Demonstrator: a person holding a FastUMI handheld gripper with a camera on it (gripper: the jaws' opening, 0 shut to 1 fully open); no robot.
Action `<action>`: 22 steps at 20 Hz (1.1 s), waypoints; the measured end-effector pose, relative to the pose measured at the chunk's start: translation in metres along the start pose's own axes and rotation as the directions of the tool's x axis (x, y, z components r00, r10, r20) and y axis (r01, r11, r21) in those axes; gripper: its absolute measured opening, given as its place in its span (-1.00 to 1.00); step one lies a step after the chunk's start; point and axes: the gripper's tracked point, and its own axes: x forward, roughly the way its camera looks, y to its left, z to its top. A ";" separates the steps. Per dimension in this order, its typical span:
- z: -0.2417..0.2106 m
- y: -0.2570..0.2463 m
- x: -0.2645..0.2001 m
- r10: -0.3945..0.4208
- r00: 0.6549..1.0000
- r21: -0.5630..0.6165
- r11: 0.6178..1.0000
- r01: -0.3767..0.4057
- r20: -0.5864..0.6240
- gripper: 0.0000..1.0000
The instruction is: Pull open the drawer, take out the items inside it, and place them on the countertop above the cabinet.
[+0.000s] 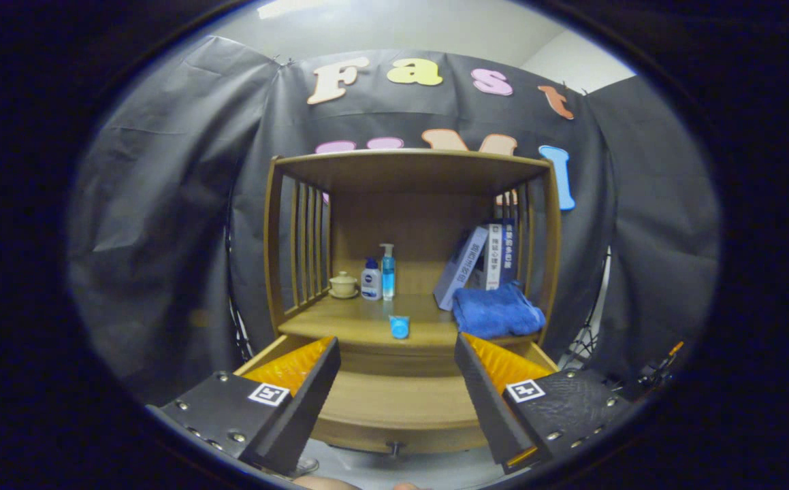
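One cabinet (408, 272) stands ahead of us, its drawer (394, 401) pulled out toward the gripper (397, 401) and lying between and below the spread fingers, which hold nothing. We judge the opening done and the taking-out in hand. The drawer floor that we can see between the fingers looks bare; its corners are hidden behind the fingers, so we cannot tell what is left inside. We should tilt down and look into those corners before reaching. The desk (360, 320) above the drawer, just beyond the fingertips, is where things go. On it, a blue towel (496, 312) lies ahead to the right with books (482, 262) leaning behind it. Two bottles (379, 275) and a small lidded cup (343, 284) stand farther back to the left. A little blue item (399, 327) sits at the front edge, perhaps already moved. Bare wood left of it suits the next placing; we should keep well off the edge.
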 end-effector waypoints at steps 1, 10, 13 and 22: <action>-0.015 -0.001 -0.005 -0.010 1.000 -0.014 1.000 0.010 -0.016 0.99; -0.111 0.004 -0.003 -0.042 0.995 0.001 0.999 0.042 -0.092 1.00; -0.131 0.002 0.005 -0.053 0.991 -0.014 0.999 0.052 -0.122 1.00; -0.147 0.000 0.016 -0.090 0.989 -0.052 0.995 0.085 -0.119 1.00</action>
